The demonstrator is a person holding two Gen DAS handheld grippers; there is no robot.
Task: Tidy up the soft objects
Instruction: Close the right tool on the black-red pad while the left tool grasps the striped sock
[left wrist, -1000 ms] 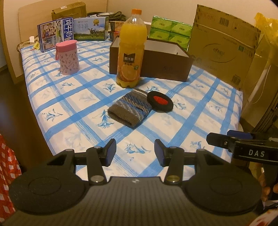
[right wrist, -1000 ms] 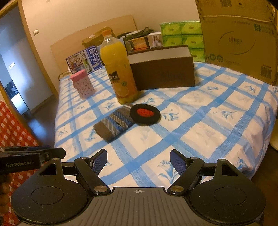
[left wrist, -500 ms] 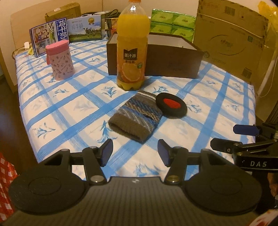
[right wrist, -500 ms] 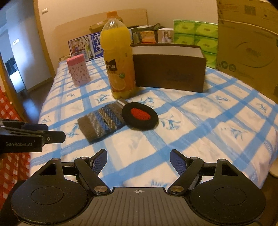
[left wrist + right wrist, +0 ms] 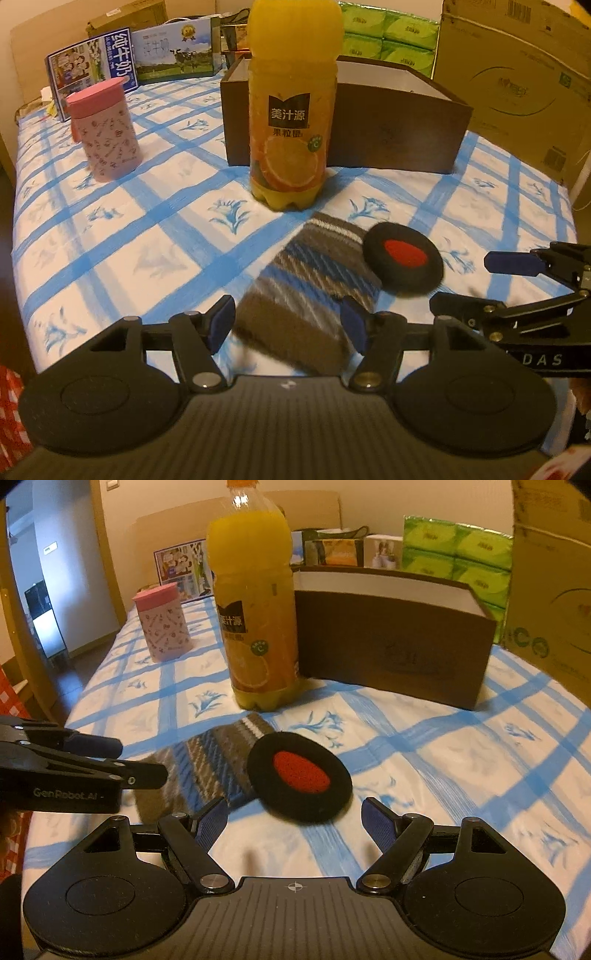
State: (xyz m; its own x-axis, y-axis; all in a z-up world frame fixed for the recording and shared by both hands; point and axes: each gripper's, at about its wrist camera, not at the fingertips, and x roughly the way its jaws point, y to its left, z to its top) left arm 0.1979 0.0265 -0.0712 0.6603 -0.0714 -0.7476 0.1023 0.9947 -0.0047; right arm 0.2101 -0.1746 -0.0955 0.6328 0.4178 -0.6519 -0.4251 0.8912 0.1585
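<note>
A folded striped knit cloth [image 5: 314,288], brown, grey and blue, lies on the blue-checked tablecloth. Its near end sits between the fingers of my left gripper [image 5: 288,325], whose jaws are opening and do not press on it. Beside the cloth lies a round black pad with a red centre [image 5: 404,258]. In the right wrist view that pad [image 5: 299,775] lies just ahead of my right gripper [image 5: 293,821], which stands open and holds nothing. The cloth [image 5: 210,764] shows to the pad's left there. An open brown box [image 5: 391,642] stands behind.
A tall orange juice bottle [image 5: 291,110] stands right behind the cloth. A pink lidded cup [image 5: 107,129] is at the left. Milk cartons [image 5: 92,70], green tissue packs [image 5: 388,37] and a large cardboard box [image 5: 517,81] line the back. The table edge drops off at the left.
Both grippers have moved forward and down toward the cloth and pad. The left gripper's fingers have spread wider and now flank the cloth's near end.
</note>
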